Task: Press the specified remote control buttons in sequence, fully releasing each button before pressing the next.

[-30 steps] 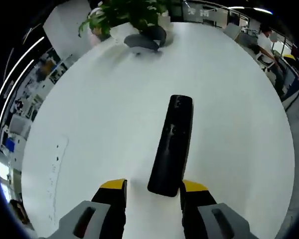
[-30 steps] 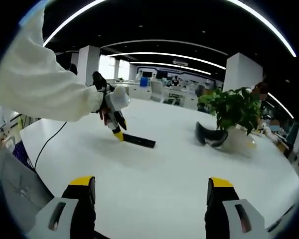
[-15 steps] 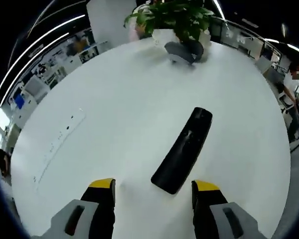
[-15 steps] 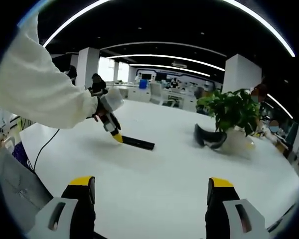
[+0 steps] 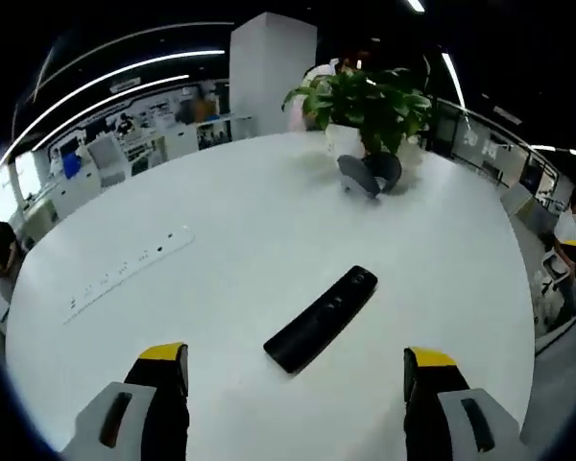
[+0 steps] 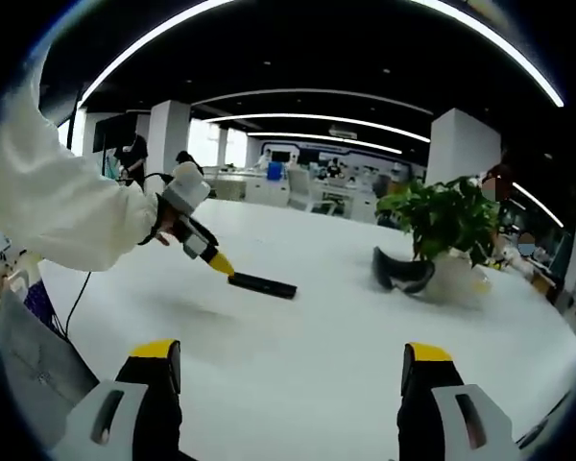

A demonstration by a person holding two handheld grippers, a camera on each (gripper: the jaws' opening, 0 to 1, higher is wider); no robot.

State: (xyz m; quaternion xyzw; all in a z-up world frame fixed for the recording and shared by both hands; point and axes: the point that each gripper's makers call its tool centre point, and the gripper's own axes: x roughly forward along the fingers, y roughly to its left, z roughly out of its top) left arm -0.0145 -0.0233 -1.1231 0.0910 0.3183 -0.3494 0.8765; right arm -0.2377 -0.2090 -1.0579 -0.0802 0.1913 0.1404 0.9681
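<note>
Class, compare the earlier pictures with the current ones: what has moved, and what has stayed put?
The left claw has lifted and drawn back from the remote, its jaws spread wider and off it. The remote stays flat on the white table, as do the potted plant and power strip. The right claw stays open, holding nothing.

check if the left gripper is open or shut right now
Open: the left gripper has its yellow-tipped jaws spread wide, with the remote lying flat between them, untouched.

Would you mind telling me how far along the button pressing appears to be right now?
No completed press is visible. The remote control lies flat on the white table, untouched. The left gripper hovers open just short of it; the right gripper waits open. The presses seem left.
</note>
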